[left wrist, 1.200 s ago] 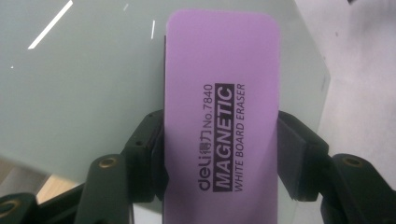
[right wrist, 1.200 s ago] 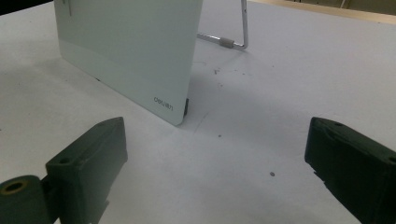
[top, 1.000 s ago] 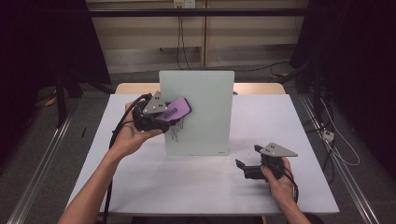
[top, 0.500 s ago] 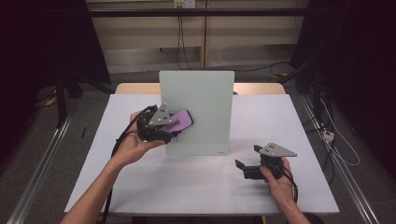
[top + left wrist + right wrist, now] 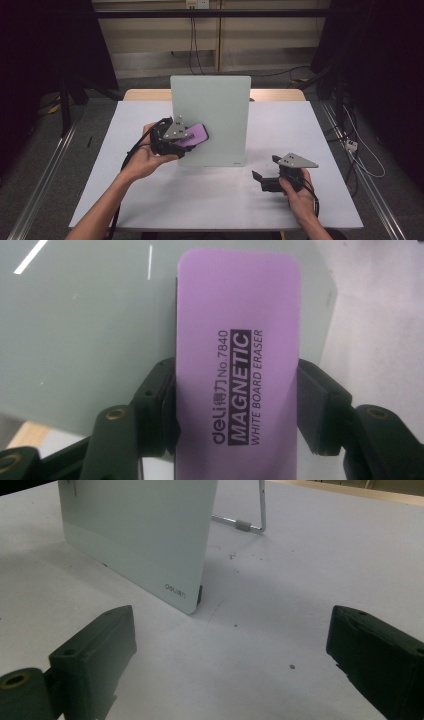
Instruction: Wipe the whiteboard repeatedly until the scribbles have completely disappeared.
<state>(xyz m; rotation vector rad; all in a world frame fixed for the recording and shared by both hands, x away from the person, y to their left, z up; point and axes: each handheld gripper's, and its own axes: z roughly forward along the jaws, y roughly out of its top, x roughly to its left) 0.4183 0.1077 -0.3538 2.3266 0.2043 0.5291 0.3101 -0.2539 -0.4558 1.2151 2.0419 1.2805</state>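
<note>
Clamping the purple eraser (image 5: pixel 237 375), the left gripper (image 5: pixel 186 140) has sunk to the whiteboard's (image 5: pixel 220 107) lower left edge, so this wiping stroke looks nearly spent, while the right gripper (image 5: pixel 263 179) rests open near the table's (image 5: pixel 325 130) front right.

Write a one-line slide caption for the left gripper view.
Left gripper clamps a purple magnetic eraser against the standing whiteboard.

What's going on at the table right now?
A person works two tongs at a white table. The left tongs are shut on a purple magnetic eraser, holding it against the face of the upright whiteboard. The right tongs rest open on the table to the board's right, holding nothing.
</note>
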